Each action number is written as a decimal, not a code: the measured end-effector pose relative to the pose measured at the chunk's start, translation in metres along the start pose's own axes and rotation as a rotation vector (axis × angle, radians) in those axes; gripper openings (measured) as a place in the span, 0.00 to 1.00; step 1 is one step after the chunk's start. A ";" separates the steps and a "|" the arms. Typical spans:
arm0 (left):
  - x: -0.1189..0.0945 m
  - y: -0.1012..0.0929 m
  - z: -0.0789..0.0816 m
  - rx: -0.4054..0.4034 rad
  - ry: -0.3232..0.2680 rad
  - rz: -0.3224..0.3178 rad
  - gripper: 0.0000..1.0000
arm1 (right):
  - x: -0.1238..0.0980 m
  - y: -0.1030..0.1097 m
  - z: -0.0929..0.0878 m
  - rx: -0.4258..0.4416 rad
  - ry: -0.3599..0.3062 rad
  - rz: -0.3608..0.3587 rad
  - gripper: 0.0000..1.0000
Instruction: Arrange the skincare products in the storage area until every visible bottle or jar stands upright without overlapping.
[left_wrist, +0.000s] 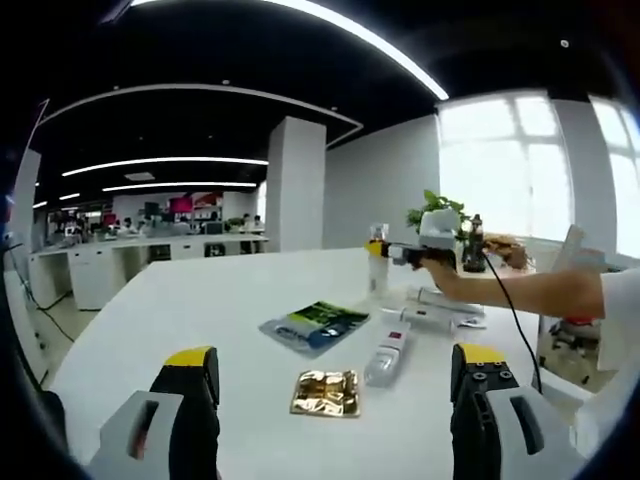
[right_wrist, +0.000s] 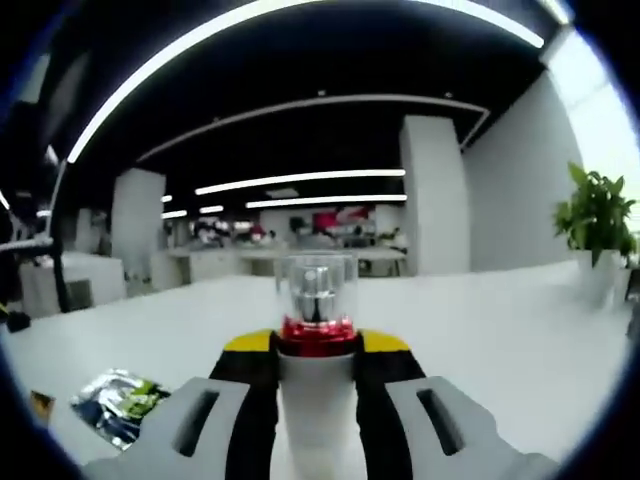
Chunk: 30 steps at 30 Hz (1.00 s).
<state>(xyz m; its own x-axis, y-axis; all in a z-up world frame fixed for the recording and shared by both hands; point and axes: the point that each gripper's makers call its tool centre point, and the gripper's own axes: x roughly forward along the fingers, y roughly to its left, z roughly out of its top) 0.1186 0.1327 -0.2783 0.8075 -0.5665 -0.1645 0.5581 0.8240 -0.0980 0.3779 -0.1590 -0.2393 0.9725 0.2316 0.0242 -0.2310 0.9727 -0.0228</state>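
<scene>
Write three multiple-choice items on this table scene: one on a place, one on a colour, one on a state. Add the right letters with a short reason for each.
1. Where does the gold packet lie?
A. on the white table, ahead of the left gripper
B. on the floor
C. on top of the plant pot

2. What colour is the band under the clear cap of the bottle held in the right gripper?
A. green
B. red
C. blue

3. How does the left gripper stand?
A. shut on a tube
B. shut on the packet
C. open, holding nothing

Answers: 1 A, the packet rests flat on the table between the two fingers in the left gripper view. 2 B, a red ring shows below the clear cap. 3 C, its fingers stand wide apart with nothing between them.
</scene>
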 end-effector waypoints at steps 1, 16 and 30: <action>0.000 0.000 -0.001 0.001 0.003 -0.001 0.99 | -0.001 0.000 0.002 0.004 -0.012 -0.001 0.25; 0.002 -0.004 -0.001 -0.003 0.004 -0.012 0.99 | -0.010 0.005 0.003 -0.039 -0.029 -0.016 0.27; 0.005 -0.006 -0.001 -0.002 0.005 -0.020 0.99 | -0.008 0.005 -0.014 -0.011 0.048 -0.017 0.61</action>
<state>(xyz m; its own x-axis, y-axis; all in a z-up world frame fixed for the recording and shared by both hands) 0.1191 0.1254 -0.2795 0.7953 -0.5827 -0.1673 0.5736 0.8126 -0.1033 0.3692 -0.1560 -0.2537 0.9766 0.2138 -0.0235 -0.2145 0.9761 -0.0341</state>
